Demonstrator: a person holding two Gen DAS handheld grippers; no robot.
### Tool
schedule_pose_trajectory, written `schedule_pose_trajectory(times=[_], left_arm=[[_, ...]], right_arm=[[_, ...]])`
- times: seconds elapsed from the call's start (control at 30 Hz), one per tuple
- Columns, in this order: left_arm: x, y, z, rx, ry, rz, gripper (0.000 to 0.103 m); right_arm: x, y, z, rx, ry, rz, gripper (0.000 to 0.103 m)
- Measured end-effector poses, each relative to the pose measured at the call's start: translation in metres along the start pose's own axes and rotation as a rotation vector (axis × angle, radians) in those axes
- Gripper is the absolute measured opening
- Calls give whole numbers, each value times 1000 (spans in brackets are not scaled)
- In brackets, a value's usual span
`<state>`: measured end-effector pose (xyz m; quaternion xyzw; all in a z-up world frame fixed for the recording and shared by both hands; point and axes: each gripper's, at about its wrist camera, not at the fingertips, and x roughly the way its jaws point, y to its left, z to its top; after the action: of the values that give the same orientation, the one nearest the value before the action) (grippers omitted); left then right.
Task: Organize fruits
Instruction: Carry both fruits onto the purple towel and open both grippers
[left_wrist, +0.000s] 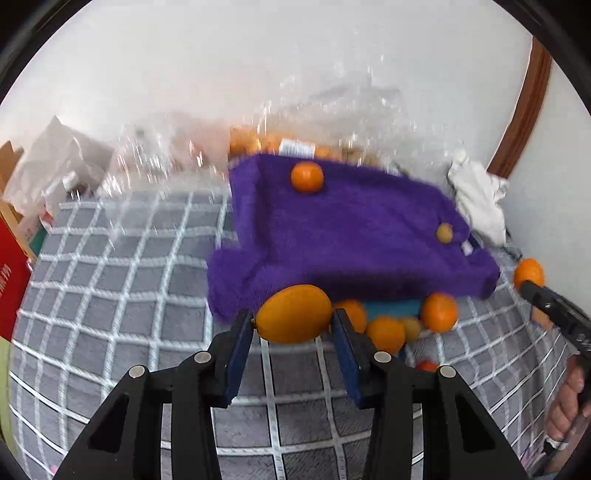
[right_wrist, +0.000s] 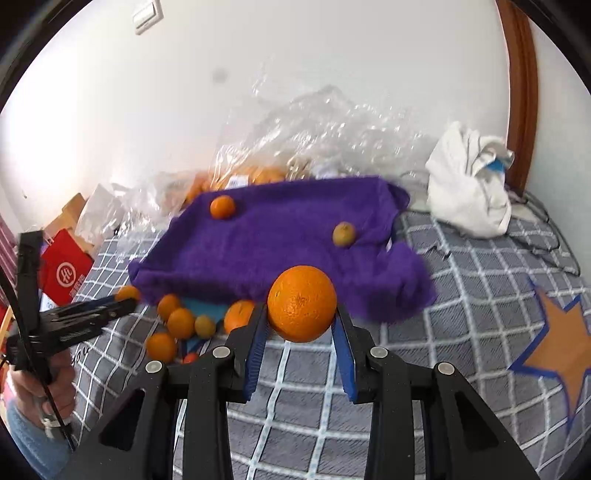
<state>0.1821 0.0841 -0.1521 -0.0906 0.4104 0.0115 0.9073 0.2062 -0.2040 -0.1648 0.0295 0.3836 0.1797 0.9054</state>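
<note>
**Two fruits in hand, most of the pile still loose**

The left gripper (left_wrist: 293, 325) has its blue-padded jaws pinched on an oval, smooth orange fruit (left_wrist: 293, 314), held clear of the grey checked bedcover (left_wrist: 129, 277). The right gripper (right_wrist: 300, 314) likewise clamps a round, dimpled orange (right_wrist: 302, 303) between its pads, raised in front of the fuzzy purple cloth-covered tray (right_wrist: 280, 251).

By my reading the sorting is at an early stage. Only two pieces lie on the purple surface: a small round orange mandarin (right_wrist: 222, 206) near its far corner and a small yellow-green fruit (right_wrist: 344, 233) near the opposite edge, well apart. A cluster of loose oranges (right_wrist: 181, 323), with a greenish one among them, sits on the bedcover just beside the tray's near edge. More orange fruit seems to remain inside the crumpled clear plastic bag (right_wrist: 295, 129) behind the tray, though glare and blur make a count impossible.

The right wrist view alone shows the white cloth bag (right_wrist: 469, 184) in full, the orange star on the bedcover (right_wrist: 561, 350) and a hand (right_wrist: 51, 391) on the left gripper's handle. The left wrist view alone shows an orange (left_wrist: 529, 272) beyond the tray's right end.
</note>
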Motion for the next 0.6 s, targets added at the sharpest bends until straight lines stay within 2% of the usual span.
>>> schedule_pose_trajectory(times=[0.27,0.43,0.6], left_arm=[[-12,-4,58,4,-92,12,41],[4,-6,88,8,-107,23,41],[36,-11,105,0,-80,22,41]], right_arm=[[23,-8,39,-2,-17,-15,35],[43,-5,61,-7,-13,-6,35],[77,1,76,-20,26,8,35]])
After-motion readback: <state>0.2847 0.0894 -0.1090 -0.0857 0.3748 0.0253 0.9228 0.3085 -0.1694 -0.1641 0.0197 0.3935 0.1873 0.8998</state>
